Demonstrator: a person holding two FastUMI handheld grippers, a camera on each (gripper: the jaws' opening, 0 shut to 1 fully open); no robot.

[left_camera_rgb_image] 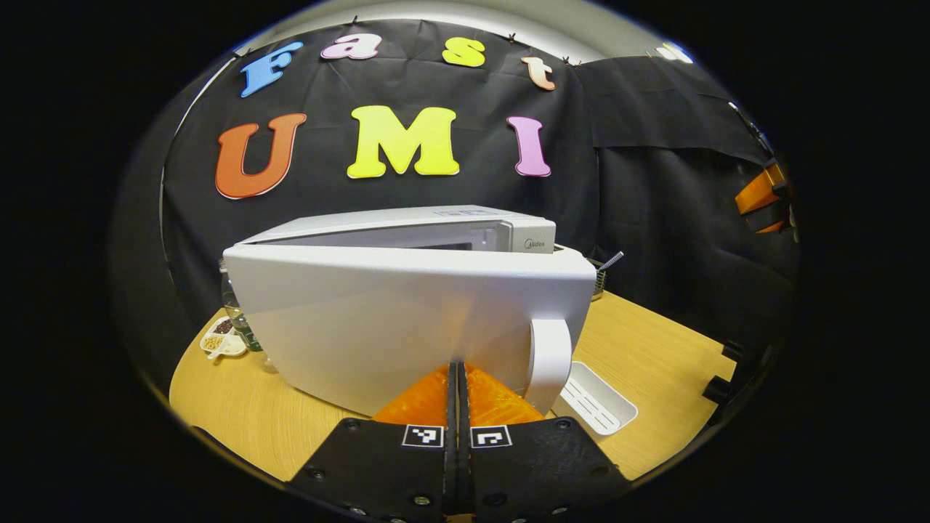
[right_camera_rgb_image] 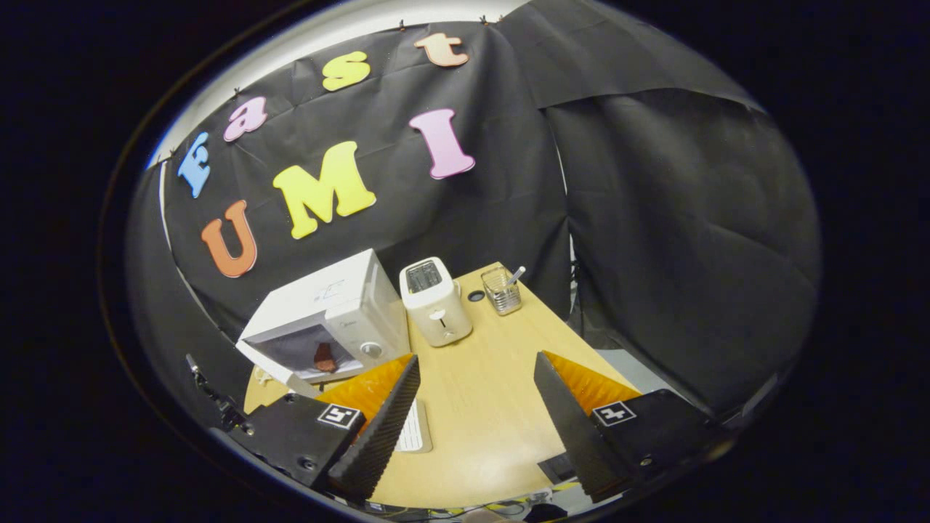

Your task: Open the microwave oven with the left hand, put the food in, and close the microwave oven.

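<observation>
The white microwave (left_camera_rgb_image: 465, 231) stands on the wooden table with its door (left_camera_rgb_image: 392, 327) swung partly open, the outer face turned toward me. My left gripper (left_camera_rgb_image: 458, 369) is shut with nothing between its fingers, and its tips sit at the door's lower face just left of the white handle (left_camera_rgb_image: 550, 363). In the right gripper view the microwave (right_camera_rgb_image: 349, 294) lies further off, and a brown piece of food (right_camera_rgb_image: 325, 357) rests inside its cavity. My right gripper (right_camera_rgb_image: 476, 385) hangs open above the table, holding nothing.
A white toaster (right_camera_rgb_image: 436, 301) and a wire basket (right_camera_rgb_image: 501, 289) stand right of the microwave. A white slotted tray (left_camera_rgb_image: 596, 407) lies on the table (left_camera_rgb_image: 654, 341) below the handle. A small dish of beans (left_camera_rgb_image: 221, 340) and a clear bottle (left_camera_rgb_image: 240, 319) sit left of the door.
</observation>
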